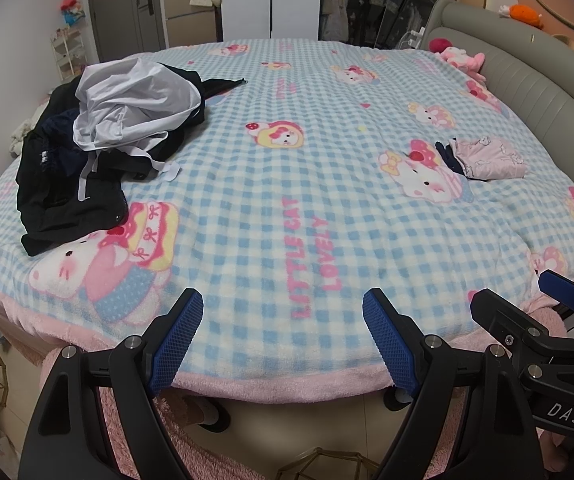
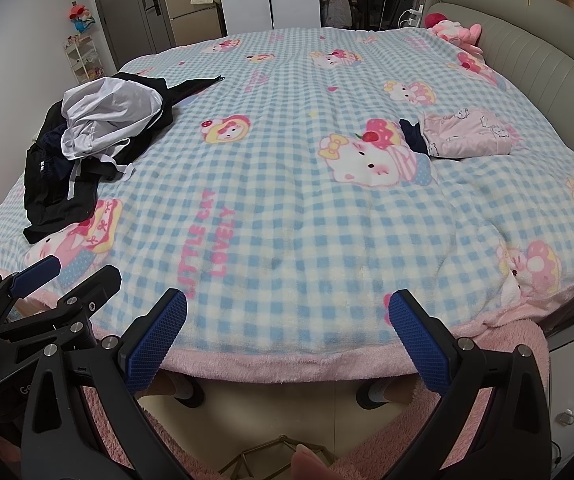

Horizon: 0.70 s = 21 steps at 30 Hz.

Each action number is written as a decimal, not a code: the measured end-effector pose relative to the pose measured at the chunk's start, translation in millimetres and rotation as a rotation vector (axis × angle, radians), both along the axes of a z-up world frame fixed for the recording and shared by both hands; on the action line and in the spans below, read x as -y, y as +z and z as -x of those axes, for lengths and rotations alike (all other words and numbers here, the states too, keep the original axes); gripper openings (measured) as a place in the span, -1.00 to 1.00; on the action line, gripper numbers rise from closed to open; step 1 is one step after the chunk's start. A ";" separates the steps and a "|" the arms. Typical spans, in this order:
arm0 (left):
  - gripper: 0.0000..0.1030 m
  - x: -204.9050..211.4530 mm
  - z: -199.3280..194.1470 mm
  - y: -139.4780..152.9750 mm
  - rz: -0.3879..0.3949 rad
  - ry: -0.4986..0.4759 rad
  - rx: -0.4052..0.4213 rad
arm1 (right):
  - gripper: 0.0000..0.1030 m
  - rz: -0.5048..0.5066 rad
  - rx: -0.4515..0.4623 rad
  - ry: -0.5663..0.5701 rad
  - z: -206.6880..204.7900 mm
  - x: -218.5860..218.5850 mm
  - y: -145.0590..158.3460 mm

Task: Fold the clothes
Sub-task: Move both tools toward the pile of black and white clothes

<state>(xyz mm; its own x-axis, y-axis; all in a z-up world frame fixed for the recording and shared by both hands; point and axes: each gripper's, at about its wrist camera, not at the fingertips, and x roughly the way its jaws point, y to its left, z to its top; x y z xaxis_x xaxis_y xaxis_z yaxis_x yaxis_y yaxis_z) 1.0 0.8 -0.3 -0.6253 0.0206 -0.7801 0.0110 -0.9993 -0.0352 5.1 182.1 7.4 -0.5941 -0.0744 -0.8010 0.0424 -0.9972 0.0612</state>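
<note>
Hovering at bed (image 1: 287, 208) edge, both tongs spread, nothing held.
L tongs (image 1: 283, 304) & R tongs (image 2: 287, 308): unfolded clothes pile (image 1: 99, 132) far ahead-left; folded pink garment (image 2: 467, 138) ahead-right.

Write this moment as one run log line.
left gripper: open, empty | right gripper: open, empty | clothes pile: unfolded | pink garment: folded
</note>
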 end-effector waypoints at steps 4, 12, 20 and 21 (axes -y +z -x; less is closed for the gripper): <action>0.64 -1.3 -2.0 -0.5 0.001 0.001 0.000 | 0.99 0.002 0.004 0.000 0.4 0.9 0.4; 0.64 -1.1 -2.0 -4.4 0.003 0.003 0.001 | 0.99 0.003 0.004 0.002 0.9 0.2 -3.5; 0.64 -1.5 -2.8 -6.3 0.007 0.008 0.000 | 0.99 -0.007 0.007 0.002 1.8 2.2 -4.0; 0.64 -1.2 -2.8 -6.4 0.007 0.009 0.000 | 0.99 -0.009 0.006 0.001 2.0 2.6 -4.0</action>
<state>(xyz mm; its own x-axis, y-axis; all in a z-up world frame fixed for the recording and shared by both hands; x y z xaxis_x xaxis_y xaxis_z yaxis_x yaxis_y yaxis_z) 3.8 2.0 -6.7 -0.6252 0.0093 -0.7804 0.0198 -0.9994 -0.0278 3.1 179.5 3.3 -0.5888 -0.0682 -0.8054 0.0435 -0.9977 0.0527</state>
